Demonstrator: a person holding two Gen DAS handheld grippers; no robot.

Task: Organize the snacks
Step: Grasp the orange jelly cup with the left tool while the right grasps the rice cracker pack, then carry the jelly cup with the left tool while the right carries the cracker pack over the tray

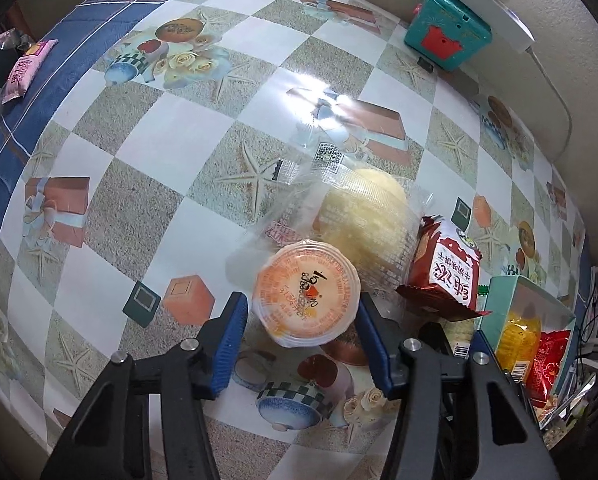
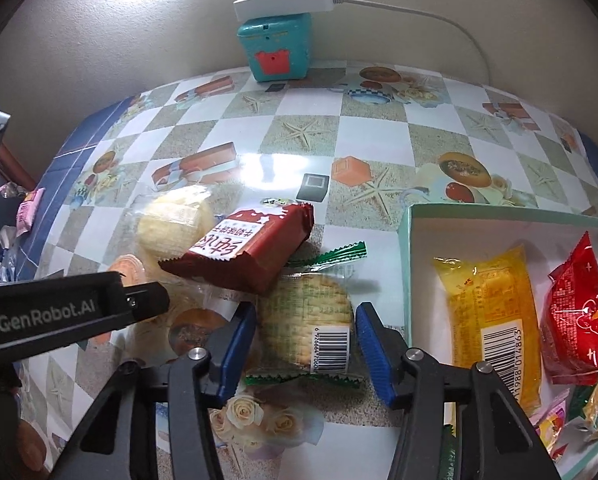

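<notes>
Left gripper (image 1: 301,316) straddles the orange jelly cup (image 1: 306,294); right pad looks touching the rim, small gap at the left pad, so not clamped. Cup sits on the checkered tablecloth (image 1: 147,132) at 6 o'clock in the left view, a clear-wrapped yellow cake (image 1: 365,220) at its 1 o'clock, a red biscuit pack (image 1: 445,268) at its 3 o'clock. Right gripper (image 2: 307,342) brackets a green-edged cracker pack (image 2: 309,328), pads just beside the wrapper, can't tell if they touch. Box (image 2: 407,264) at 3 o'clock holds a yellow pack (image 2: 495,312) and a red pack (image 2: 575,312)
</notes>
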